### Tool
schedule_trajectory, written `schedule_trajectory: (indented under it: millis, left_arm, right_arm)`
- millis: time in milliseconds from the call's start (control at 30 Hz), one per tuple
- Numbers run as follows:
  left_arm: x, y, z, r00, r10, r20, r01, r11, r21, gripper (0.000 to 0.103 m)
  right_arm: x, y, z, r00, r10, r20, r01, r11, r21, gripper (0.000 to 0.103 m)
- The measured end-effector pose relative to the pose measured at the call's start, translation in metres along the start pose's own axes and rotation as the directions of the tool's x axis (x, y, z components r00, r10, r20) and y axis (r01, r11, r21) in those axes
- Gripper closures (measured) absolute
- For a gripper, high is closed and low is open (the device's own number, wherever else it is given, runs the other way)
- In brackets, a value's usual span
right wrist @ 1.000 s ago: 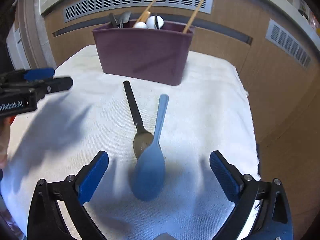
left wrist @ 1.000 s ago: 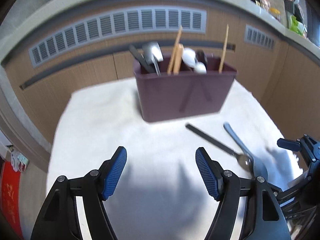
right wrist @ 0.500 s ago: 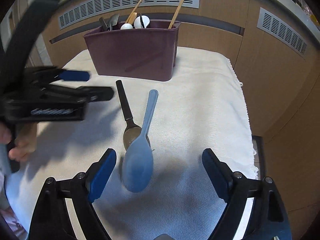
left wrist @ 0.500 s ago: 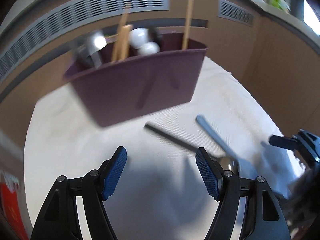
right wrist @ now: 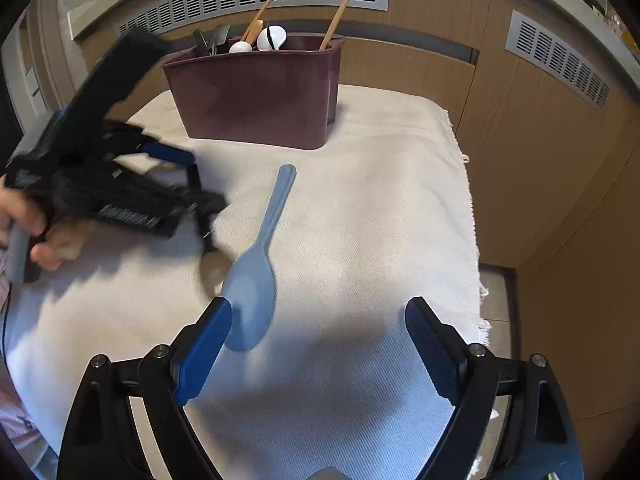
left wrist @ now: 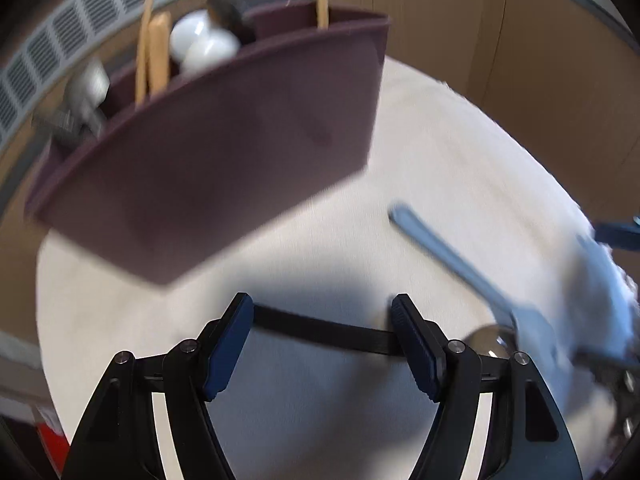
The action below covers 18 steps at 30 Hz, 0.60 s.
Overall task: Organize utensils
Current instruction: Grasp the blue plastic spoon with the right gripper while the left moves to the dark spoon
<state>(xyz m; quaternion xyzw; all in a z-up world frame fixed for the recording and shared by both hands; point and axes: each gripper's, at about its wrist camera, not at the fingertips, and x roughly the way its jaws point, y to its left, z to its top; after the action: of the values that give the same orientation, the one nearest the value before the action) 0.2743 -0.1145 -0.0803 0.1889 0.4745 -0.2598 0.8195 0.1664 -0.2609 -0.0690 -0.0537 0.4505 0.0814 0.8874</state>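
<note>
1 maroon bin (right wrist: 256, 96) w/ 3 wooden sticks (right wrist: 340, 10), 2 white spoons (right wrist: 272, 38), approx 2 metal utensils (right wrist: 212, 40). On the cloth (right wrist: 380, 184): 1 blue spoon (right wrist: 256, 272), 1 black-handled spoon (left wrist: 320, 330). 2 grippers.

Bench under white cloth, utensils on top.
Cloth (right wrist: 380, 200) covers the bench; maroon caddy (right wrist: 260, 96) stands at far edge, blue plastic spoon (right wrist: 260, 272) and black-handled metal spoon (left wrist: 320, 330) lie near the middle, bowls touching.
</note>
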Motion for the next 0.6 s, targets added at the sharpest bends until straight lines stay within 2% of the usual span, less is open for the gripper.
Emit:
schedule_trajectory:
  millis: [167,300,367,433,533,567,600]
  left_arm:
    - [-0.025,0.002,-0.043,0.998,-0.005,-0.063,0.005,1.0,-0.011,0.031]
    - [-0.044,0.003,-0.076,0.997,-0.01,-0.08,0.007,0.999,-0.037,0.031]
    - [-0.054,0.006,-0.086,0.997,0.004,-0.078,-0.01,0.997,-0.081,0.031]
    - [-0.064,0.009,-0.092,0.998,-0.011,-0.062,0.003,0.991,-0.133,0.031]
    - [-0.073,0.008,-0.098,0.997,-0.057,-0.05,0.046,0.981,-0.188,0.031]
    - [-0.076,0.006,-0.1,0.997,-0.067,-0.049,0.056,0.979,-0.197,0.031]
    - [-0.078,0.003,-0.103,0.996,-0.074,-0.047,0.063,0.977,-0.205,0.031]
  right_arm:
    - [0.004,0.008,0.016,1.0,0.026,0.014,-0.026,1.0,0.005,0.018]
    - [0.019,0.021,0.036,0.998,0.055,-0.016,-0.055,0.998,0.008,0.037]
    - [0.034,0.027,0.048,0.997,0.064,-0.036,-0.063,0.998,0.013,0.038]
    - [0.047,0.031,0.056,0.996,0.058,-0.062,-0.057,0.998,0.018,0.04]
    - [0.061,0.038,0.058,0.992,0.048,-0.114,-0.048,0.999,0.003,0.071]
    - [0.062,0.039,0.057,0.993,0.032,-0.117,-0.033,0.999,-0.004,0.085]
    - [0.06,0.039,0.056,0.994,0.024,-0.109,-0.025,1.0,-0.009,0.09]
